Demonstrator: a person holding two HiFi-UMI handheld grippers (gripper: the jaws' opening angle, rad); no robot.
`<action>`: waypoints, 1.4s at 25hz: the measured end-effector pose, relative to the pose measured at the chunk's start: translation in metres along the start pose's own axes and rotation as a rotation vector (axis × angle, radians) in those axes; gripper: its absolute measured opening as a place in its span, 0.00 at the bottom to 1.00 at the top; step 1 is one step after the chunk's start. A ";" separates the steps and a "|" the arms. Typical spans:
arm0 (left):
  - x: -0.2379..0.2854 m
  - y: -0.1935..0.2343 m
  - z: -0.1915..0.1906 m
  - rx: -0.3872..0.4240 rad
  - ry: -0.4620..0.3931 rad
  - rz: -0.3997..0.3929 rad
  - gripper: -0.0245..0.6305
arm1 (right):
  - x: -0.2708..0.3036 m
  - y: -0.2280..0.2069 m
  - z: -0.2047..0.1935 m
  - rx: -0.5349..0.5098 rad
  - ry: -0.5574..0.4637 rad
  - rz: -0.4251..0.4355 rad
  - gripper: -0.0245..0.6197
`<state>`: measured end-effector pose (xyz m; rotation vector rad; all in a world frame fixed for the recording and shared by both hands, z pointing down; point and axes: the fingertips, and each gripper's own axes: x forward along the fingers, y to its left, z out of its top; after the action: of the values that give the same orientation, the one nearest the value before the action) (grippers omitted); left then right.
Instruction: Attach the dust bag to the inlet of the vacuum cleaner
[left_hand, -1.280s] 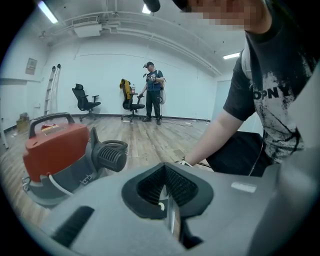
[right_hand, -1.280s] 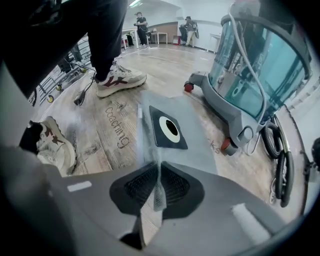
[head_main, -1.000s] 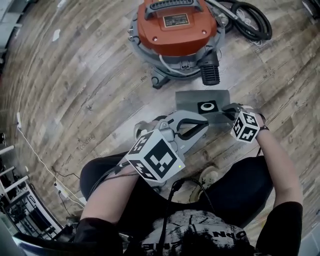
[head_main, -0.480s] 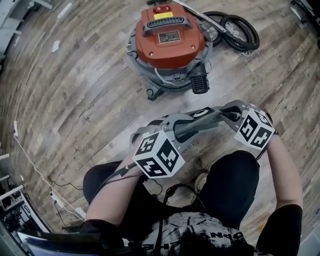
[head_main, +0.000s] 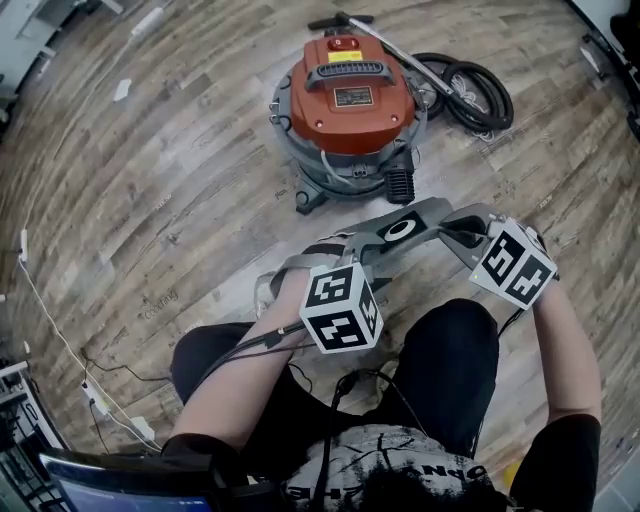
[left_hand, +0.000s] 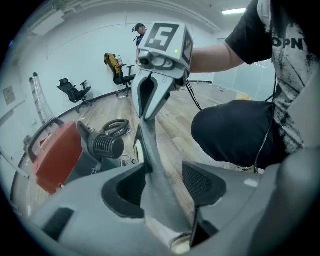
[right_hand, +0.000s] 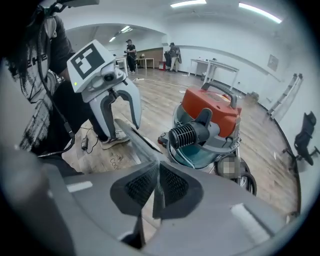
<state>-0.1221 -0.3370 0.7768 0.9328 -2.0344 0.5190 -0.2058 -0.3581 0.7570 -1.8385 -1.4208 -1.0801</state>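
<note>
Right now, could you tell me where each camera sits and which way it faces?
Head view: on the head, steeply down at vacuum cleaner; forearms, knees show.
Left gripper view: on left tool, jaws just opened round dust bag; thigh shows.
Right gripper view: on right tool, shut on dust bag; torso shows.
Shared: all show dust bag.
</note>
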 end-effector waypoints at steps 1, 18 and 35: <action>0.001 0.001 -0.001 -0.001 0.005 0.007 0.40 | -0.003 -0.002 0.002 0.005 -0.002 -0.004 0.07; -0.014 0.052 -0.008 0.106 0.057 0.194 0.08 | -0.013 0.016 0.026 -0.036 -0.051 0.020 0.08; -0.017 0.070 0.022 0.172 0.012 0.183 0.08 | 0.009 -0.008 0.033 -0.326 0.164 -0.228 0.09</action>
<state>-0.1808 -0.2988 0.7485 0.8451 -2.1006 0.8075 -0.2042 -0.3243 0.7472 -1.7801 -1.4482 -1.6200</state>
